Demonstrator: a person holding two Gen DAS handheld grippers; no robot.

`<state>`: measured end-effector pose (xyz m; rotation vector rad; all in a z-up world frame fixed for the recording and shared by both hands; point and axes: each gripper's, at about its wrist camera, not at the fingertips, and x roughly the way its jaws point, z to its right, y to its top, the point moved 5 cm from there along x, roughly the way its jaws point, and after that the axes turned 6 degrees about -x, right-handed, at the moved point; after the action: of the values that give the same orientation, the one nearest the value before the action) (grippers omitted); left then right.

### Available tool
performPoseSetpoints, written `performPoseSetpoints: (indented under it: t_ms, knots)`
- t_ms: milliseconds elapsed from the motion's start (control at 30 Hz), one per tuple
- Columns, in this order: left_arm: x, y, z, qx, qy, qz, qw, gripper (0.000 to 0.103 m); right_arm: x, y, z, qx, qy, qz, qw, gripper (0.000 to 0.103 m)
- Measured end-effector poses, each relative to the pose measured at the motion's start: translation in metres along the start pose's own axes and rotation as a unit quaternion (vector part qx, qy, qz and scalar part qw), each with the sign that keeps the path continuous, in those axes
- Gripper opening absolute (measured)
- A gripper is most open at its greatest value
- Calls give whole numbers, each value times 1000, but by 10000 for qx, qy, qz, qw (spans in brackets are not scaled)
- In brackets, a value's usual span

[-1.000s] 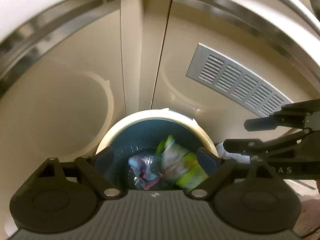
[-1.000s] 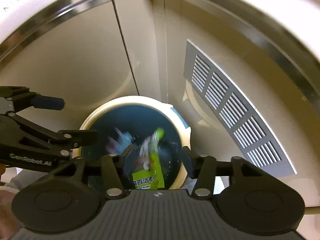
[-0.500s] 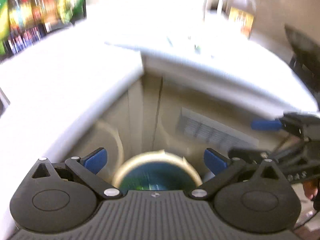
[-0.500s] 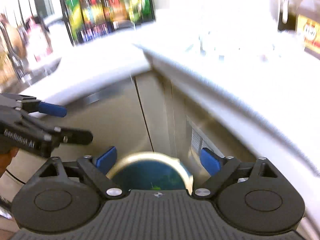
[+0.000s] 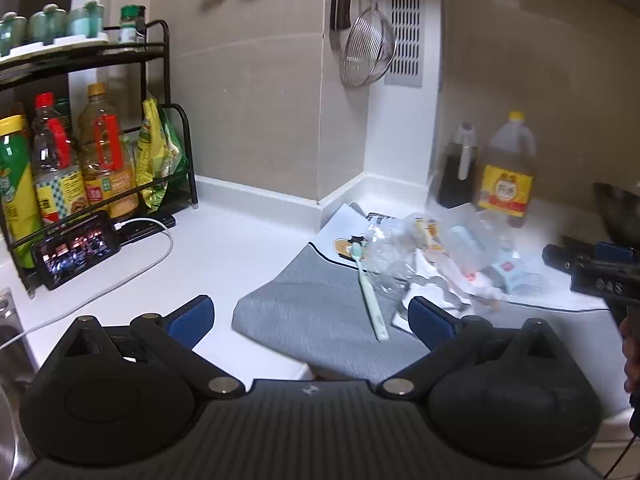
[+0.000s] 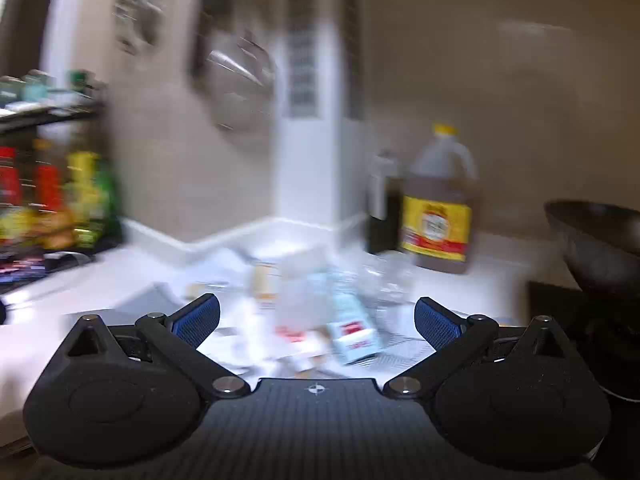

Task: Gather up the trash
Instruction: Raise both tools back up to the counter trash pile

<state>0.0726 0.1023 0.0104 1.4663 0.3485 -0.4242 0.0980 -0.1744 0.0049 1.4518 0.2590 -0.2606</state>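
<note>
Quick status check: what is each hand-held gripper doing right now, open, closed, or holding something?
Left hand-held gripper: open, holding nothing.
Right hand-held gripper: jaws opening, nothing between them.

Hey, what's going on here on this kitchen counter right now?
A person with a gripper in each hand is collecting trash. Both are empty: the left gripper is open, and the right gripper has its jaws opening with nothing between them. Both face a pile of litter on the counter: crumpled clear plastic, wrappers and a small blue-and-white carton. A toothbrush lies on the grey mat. None of it is touched yet.
</note>
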Motion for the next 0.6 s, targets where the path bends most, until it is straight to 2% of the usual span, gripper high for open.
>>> performPoseSetpoints:
  t_ms: [167, 300, 400, 467, 600]
  knots:
    - [59, 9, 3, 129, -11, -139, 9998, 103, 84, -8, 30, 160, -826, -587, 9947, 103]
    - [105, 18, 4, 98, -125, -306, 9994, 103, 144, -23, 38, 322, -1117, -977, 9884, 103]
    - [135, 23, 4, 94, -259, -388, 9989, 103, 171, -32, 42, 320, -1159, -1155, 9860, 103]
    - [155, 27, 5, 130, -294, -436, 9985, 103, 180, -36, 41, 342, -1148, -1066, 9871, 103]
    - [192, 31, 4, 150, -337, -577, 9977, 103, 192, -41, 47, 908, -722, -1106, 9871, 103]
